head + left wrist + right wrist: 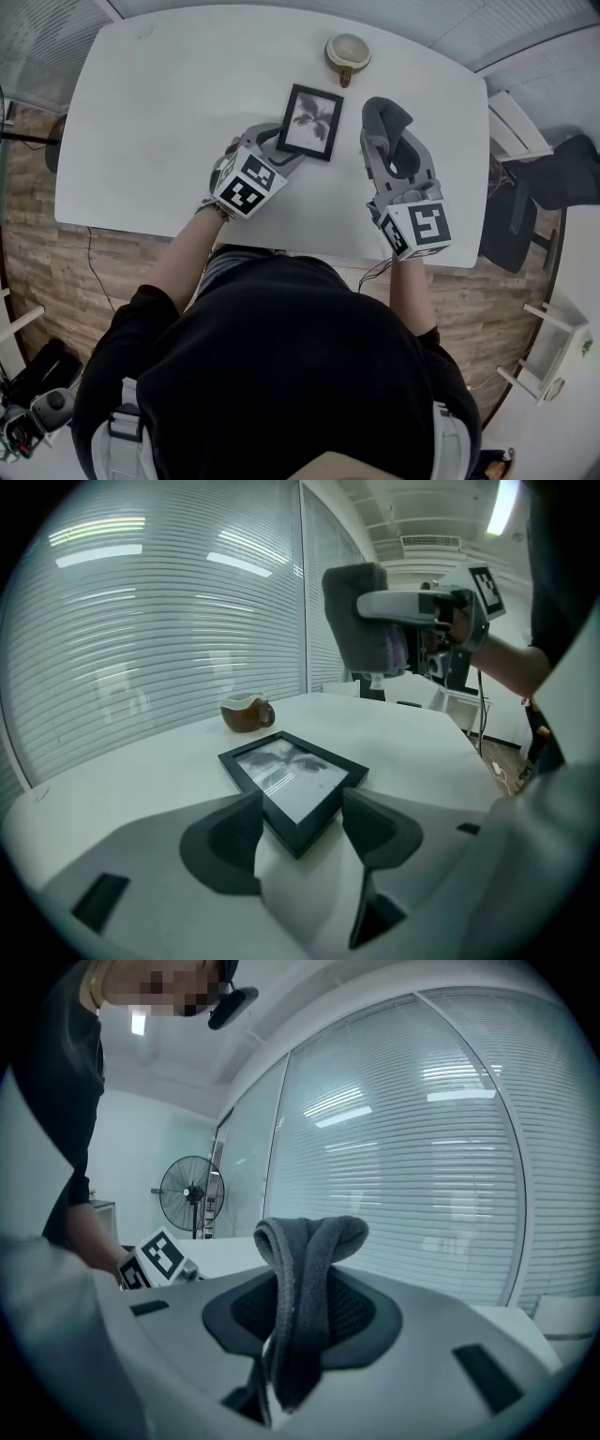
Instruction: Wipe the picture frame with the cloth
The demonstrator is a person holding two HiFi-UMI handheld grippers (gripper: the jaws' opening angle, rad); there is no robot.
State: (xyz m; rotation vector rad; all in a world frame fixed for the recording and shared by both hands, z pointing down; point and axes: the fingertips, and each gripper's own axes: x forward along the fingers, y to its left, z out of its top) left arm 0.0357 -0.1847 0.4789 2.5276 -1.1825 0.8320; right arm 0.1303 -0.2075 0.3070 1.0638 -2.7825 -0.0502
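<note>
Grey cloth (pixel 309 1241): folded into a loop and clamped between the closed jaws of the right gripper (pixel 302 1288). The fold stands proud of the jaw tips, probably so that fabric rather than plastic meets the glass.
Right gripper, position: raised clear of the white table (pixel 169 122), just right of the picture frame (pixel 312 122) and not touching it. The cloth has not yet met the frame.
Left gripper (pixel 302 801): jaws spread wide and straddling the near corner of the picture frame, with nothing clamped. This is most likely a brace to stop the frame sliding under the wipe.
Picture frame, location: black moulding, lying flat with the glass up near the middle of the table, turned corner-on to the left gripper.
Cup (pixel 347 52): brown, beyond the frame near the far table edge. It is well apart from the frame and seems outside the wiping path.
Unclear, pad contact: the left pads sit just beside the moulding; whether they touch it cannot be told.
Hidden, cloth tail: it drops between the right jaws and out of sight.
Hidden, frame corner: covered by the left gripper in the head view. The frame is absent from the right gripper view.
Unclear, print: a dark leafy shape with the subject uncertain.
Hidden, table near edge: partly covered by the person's body.
</note>
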